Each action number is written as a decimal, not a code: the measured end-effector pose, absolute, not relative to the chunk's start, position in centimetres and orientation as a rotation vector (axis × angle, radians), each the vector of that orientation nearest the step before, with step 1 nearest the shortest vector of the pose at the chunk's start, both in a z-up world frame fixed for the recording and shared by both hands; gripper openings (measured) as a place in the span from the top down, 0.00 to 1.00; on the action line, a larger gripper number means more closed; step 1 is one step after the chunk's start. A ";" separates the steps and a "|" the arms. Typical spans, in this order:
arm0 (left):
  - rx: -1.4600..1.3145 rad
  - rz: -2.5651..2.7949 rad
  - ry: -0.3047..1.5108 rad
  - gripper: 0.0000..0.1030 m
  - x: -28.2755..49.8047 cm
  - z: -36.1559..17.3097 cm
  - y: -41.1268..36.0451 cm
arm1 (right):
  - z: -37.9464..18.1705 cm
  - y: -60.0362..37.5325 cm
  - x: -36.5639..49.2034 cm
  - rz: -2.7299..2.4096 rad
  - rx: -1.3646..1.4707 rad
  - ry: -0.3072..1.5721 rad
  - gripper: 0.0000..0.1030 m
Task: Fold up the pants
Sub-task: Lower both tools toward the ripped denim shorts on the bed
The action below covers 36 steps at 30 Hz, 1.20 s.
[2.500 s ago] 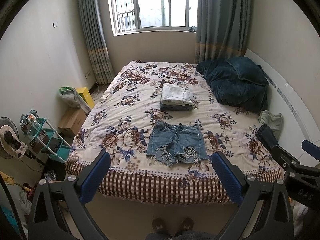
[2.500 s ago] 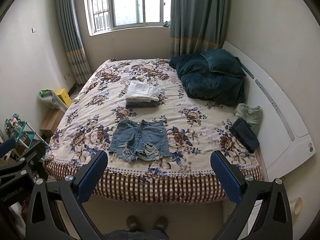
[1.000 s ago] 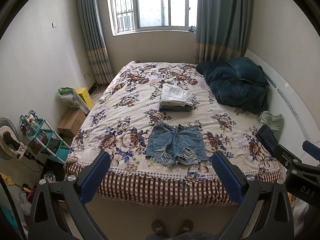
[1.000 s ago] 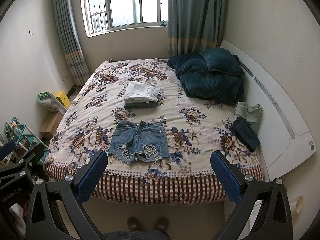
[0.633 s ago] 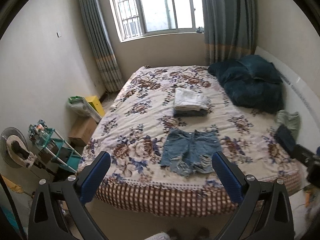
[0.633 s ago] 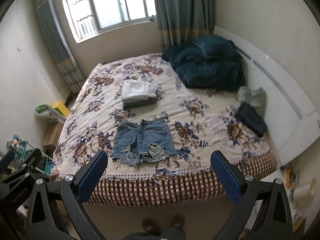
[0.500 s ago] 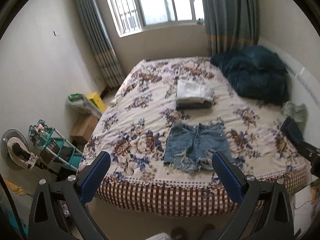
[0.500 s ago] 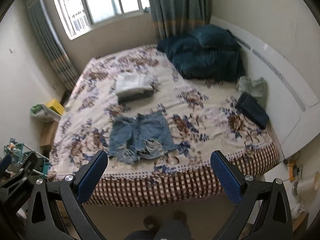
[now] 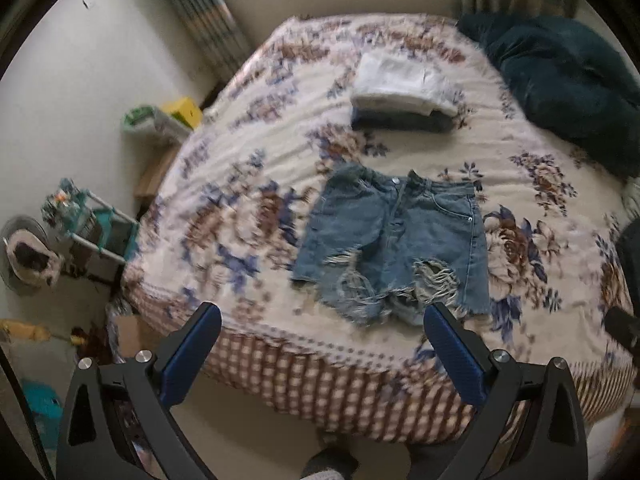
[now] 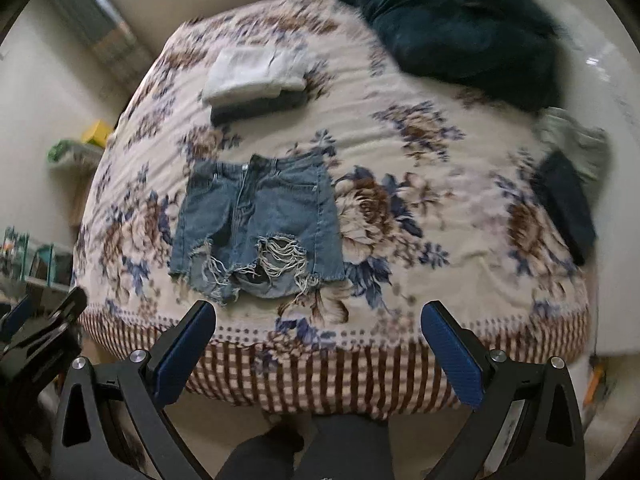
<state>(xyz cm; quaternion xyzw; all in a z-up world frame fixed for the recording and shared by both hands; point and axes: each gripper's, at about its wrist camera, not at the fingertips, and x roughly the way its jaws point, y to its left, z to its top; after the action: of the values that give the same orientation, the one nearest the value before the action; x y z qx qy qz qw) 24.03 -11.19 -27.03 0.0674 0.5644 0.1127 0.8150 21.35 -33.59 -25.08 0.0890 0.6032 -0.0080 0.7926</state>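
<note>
Shorts (image 9: 394,240) on bed (image 9: 256,184), before stack (image 9: 404,92)

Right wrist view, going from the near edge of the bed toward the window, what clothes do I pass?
Frayed blue denim shorts → stack of folded clothes, white piece on a dark grey one.

This is a bedroom in a home. A wide bed (image 9: 256,184) with a flowered spread and checked border fills the room, a dark teal quilt (image 9: 560,76) bunched at its head. Folded clothes (image 9: 404,88) lie on it. Striped curtains (image 9: 196,12) hang by a window, and a small teal rack (image 9: 96,224) stands against the wall.
</note>
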 end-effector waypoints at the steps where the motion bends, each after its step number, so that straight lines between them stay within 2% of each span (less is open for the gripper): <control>1: 0.141 0.263 1.223 0.00 25.3 -28.7 -11.9 | -27.0 -34.1 23.3 0.015 0.181 1.323 0.00; 7: 0.101 0.343 1.327 0.00 30.8 -40.1 -14.3 | -37.8 -36.2 32.4 0.131 0.144 1.431 0.00; 16: 0.106 0.410 1.393 0.00 33.1 -54.6 -18.8 | -56.0 -37.0 41.6 0.273 0.159 1.517 0.00; 19: 0.203 0.448 1.350 0.00 32.9 -56.9 -21.4 | -60.8 -37.4 44.0 0.338 0.258 1.566 0.00; 24: 0.245 0.446 1.236 0.00 30.7 -56.7 -26.1 | -65.8 -38.7 46.5 0.452 0.396 1.584 0.00; 31: 0.384 0.241 1.237 0.00 28.8 -59.4 -34.3 | -68.6 -41.1 46.9 0.601 0.567 1.607 0.00; 36: 0.372 0.228 1.290 0.00 30.6 -61.6 -34.3 | -69.4 -40.1 47.6 0.685 0.604 1.603 0.00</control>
<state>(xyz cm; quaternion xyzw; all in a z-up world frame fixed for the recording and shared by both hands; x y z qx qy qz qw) 30.57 -34.25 -61.60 0.1721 0.5963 0.1054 0.7770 47.59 -40.10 -69.45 0.2611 0.6925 0.2961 0.6038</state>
